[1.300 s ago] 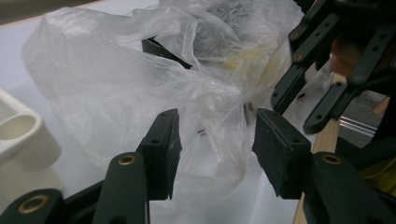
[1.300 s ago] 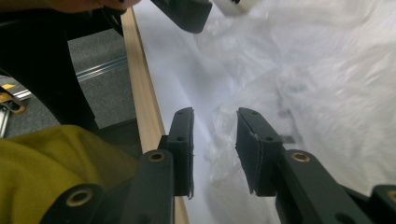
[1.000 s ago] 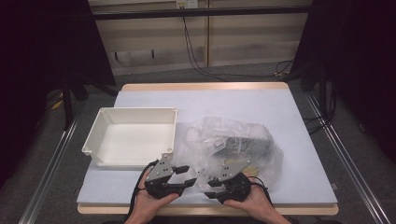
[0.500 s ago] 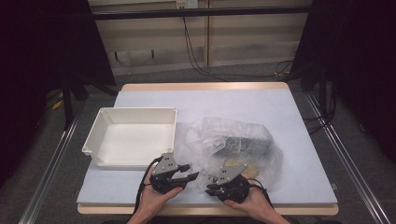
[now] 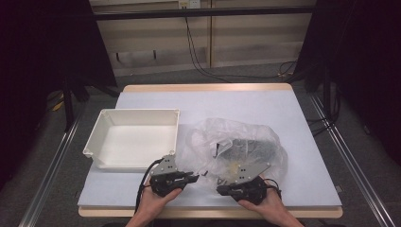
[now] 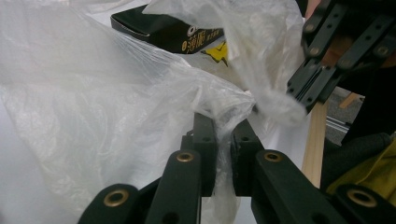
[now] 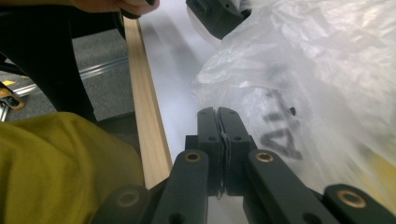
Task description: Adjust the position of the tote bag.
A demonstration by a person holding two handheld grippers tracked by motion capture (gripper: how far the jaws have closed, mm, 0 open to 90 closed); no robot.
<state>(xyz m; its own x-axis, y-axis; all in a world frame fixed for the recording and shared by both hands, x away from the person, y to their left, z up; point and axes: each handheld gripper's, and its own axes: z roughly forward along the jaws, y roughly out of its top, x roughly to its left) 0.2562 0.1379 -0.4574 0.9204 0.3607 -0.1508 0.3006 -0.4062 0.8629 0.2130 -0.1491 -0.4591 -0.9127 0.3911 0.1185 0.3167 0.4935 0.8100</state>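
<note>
One pale table (image 5: 283,109), wood-edged, amid grey floor (image 5: 246,75), dark curtains (image 5: 47,47).

You can read: black box (image 6: 168,29) inside the plastic bag (image 6: 93,116) | white Japanese print, characters "薄型" after a round mark | bag's dark lettering (image 7: 280,135) blurred, unreadable.
</note>
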